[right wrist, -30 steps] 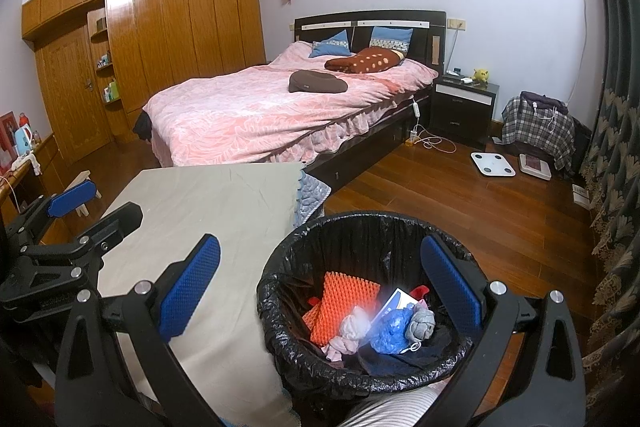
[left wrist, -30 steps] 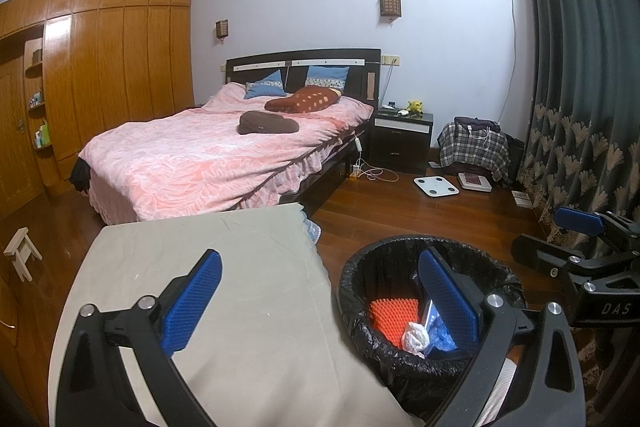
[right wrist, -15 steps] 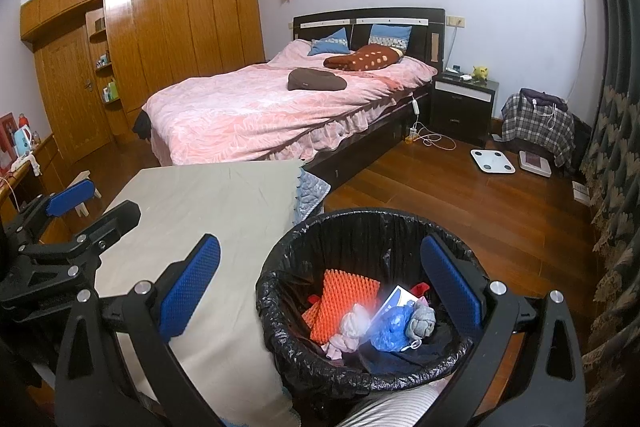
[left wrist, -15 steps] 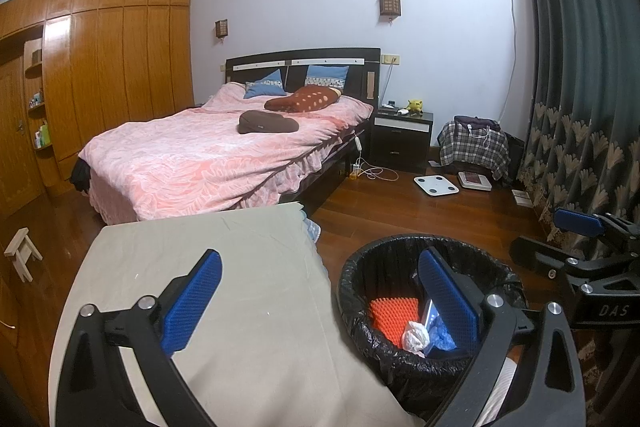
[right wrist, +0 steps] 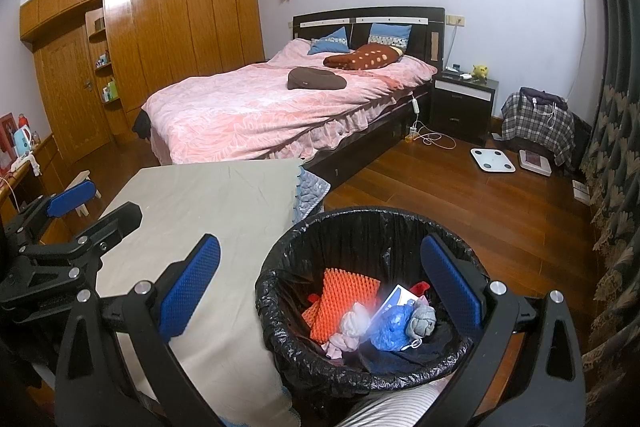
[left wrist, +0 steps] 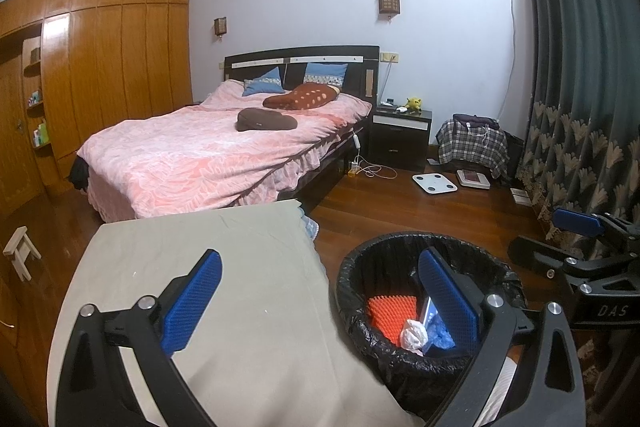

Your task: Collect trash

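Note:
A round bin with a black liner (right wrist: 280,291) (left wrist: 352,311) stands on the floor beside a table covered with a beige cloth (right wrist: 208,203) (left wrist: 192,255). Inside lie an orange ridged pad (right wrist: 344,295), a crumpled white tissue (right wrist: 352,323), a blue wrapper (right wrist: 390,327), a grey wad and a white card. My right gripper (right wrist: 320,291) is open and empty, above the bin's near-left rim. My left gripper (left wrist: 320,301) is open and empty, over the table edge next to the bin. Each gripper shows at the edge of the other's view.
A bed with a pink cover (right wrist: 260,111) stands beyond the table. A dark nightstand (right wrist: 464,103), a white scale (right wrist: 492,159) and a plaid-covered heap (right wrist: 536,127) lie on the wood floor at right. Dark curtains (left wrist: 580,87) hang at far right. Wooden wardrobes (right wrist: 160,39) fill the left wall.
Both grippers drifted very slightly; the right wrist view shifted a little toward the bin. Nothing was picked up or dropped, and the jaws stayed open.

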{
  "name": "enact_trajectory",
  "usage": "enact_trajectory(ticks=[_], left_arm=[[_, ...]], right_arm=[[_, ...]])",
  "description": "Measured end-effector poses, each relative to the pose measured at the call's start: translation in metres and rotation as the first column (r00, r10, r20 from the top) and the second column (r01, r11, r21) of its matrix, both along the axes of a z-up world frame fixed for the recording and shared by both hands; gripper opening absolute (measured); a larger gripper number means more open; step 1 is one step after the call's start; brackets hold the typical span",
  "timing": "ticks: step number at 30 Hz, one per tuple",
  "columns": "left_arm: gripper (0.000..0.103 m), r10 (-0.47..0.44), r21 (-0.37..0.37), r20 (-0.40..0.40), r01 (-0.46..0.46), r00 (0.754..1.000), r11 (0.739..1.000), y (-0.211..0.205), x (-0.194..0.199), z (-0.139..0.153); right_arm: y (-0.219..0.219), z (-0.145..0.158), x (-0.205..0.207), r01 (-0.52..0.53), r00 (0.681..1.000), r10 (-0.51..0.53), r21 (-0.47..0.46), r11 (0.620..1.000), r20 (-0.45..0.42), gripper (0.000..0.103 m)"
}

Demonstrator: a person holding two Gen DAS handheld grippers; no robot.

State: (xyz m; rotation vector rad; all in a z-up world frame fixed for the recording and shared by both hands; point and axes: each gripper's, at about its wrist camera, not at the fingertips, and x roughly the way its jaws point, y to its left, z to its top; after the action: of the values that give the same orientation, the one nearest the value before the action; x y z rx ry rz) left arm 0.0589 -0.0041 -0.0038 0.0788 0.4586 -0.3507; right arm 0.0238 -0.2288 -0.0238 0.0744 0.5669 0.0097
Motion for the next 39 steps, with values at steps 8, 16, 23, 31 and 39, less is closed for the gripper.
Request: enact_trajectory(ticks=[8,16,23,31,39], left_arm=[[0.097,-0.001,0.001,-0.002,0.001,1.000,1.000,-0.0006,-0.0001,-0.0004],[0.097,0.000,0.001,-0.003,0.000,1.000,1.000,-0.0011,0.0000,-0.0001],[0.097,-0.001,0.002,-0.003,0.001,1.000,1.000,-0.0009,0.0002,0.0000],[0.097,-0.001,0.000,-0.002,0.001,1.000,1.000,-0.0007,0.0002,0.0004],[0.097,0.004,-0.004,0.001,-0.004,1.000,1.000,0.0004,0.0006,-0.0005]], right_arm=[[-0.0009,0.0001,0.0000,0.001,1.000,-0.001,0.000,1.000,0.000,0.098],[-0.0009,0.0004,0.0001,0.000,1.000,0.000,0.000,1.000,0.000,0.098],[0.0001,0.0000,0.0008,0.000,1.000,0.000,0.000,1.000,-0.002,0.098],[0.0018,-0.0008,0.0008,0.000,1.000,0.000,-0.001,1.000,-0.003,0.098],[0.0032,-0.0012,0.0006,0.000,1.000,0.000,-0.003,1.000,-0.004,0.098]])
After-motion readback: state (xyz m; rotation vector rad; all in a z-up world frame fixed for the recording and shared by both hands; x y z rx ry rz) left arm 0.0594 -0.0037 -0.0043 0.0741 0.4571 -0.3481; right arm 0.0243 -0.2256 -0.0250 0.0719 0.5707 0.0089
